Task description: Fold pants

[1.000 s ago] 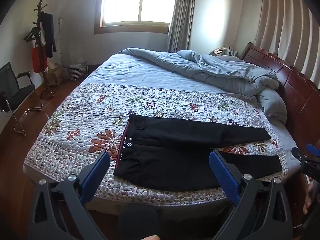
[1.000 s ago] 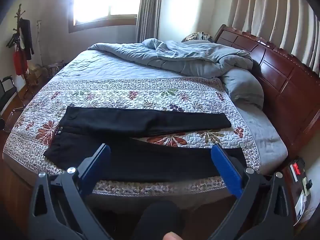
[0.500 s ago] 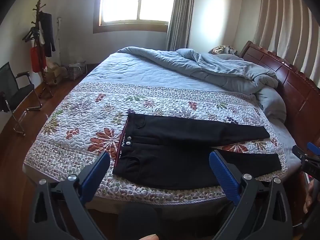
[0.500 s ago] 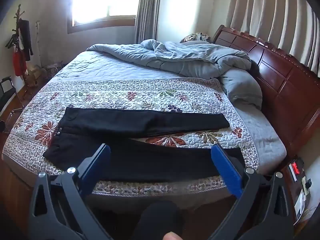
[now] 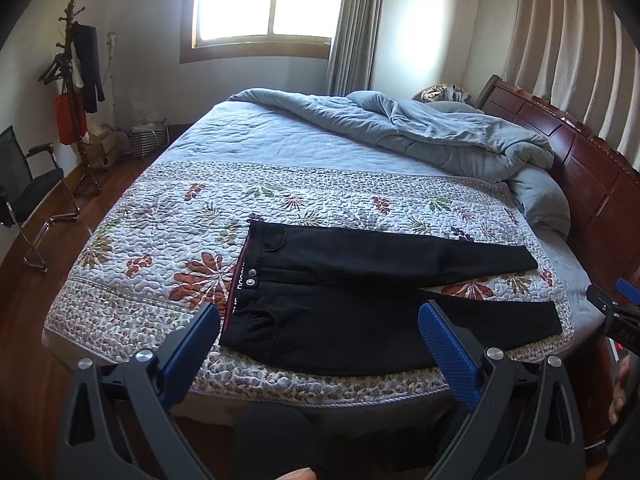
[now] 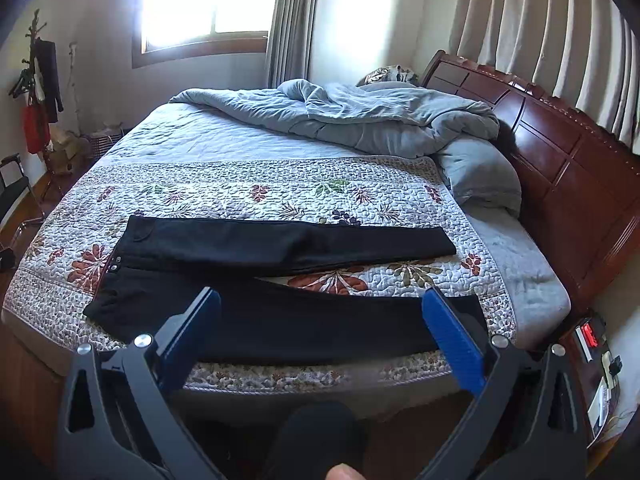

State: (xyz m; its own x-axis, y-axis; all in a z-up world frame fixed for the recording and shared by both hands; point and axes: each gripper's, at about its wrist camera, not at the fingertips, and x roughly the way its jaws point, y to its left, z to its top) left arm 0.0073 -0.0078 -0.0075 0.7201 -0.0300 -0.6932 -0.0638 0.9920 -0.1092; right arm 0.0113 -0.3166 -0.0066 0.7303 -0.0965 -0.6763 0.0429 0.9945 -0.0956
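Note:
Black pants [image 5: 340, 280] lie flat on the floral quilt near the bed's front edge, waistband to the left, both legs spread apart toward the right; they also show in the right wrist view [image 6: 280, 276]. My left gripper [image 5: 316, 340] is open and empty, held above the bed's front edge before the waist end. My right gripper [image 6: 320, 328] is open and empty, before the near leg. The right gripper's tip shows at the right edge of the left wrist view [image 5: 616, 308].
The floral quilt [image 5: 192, 220] covers the bed's near half. A rumpled grey duvet [image 5: 420, 132] and pillow [image 6: 480, 176] lie at the back right by the wooden headboard [image 6: 568, 168]. A chair [image 5: 28, 188] and coat rack [image 5: 76, 80] stand left. A nightstand [image 6: 596, 360] is at right.
Both grippers have drifted slightly; the view of the bed has shifted a little. The pants have not moved and both grippers stay open.

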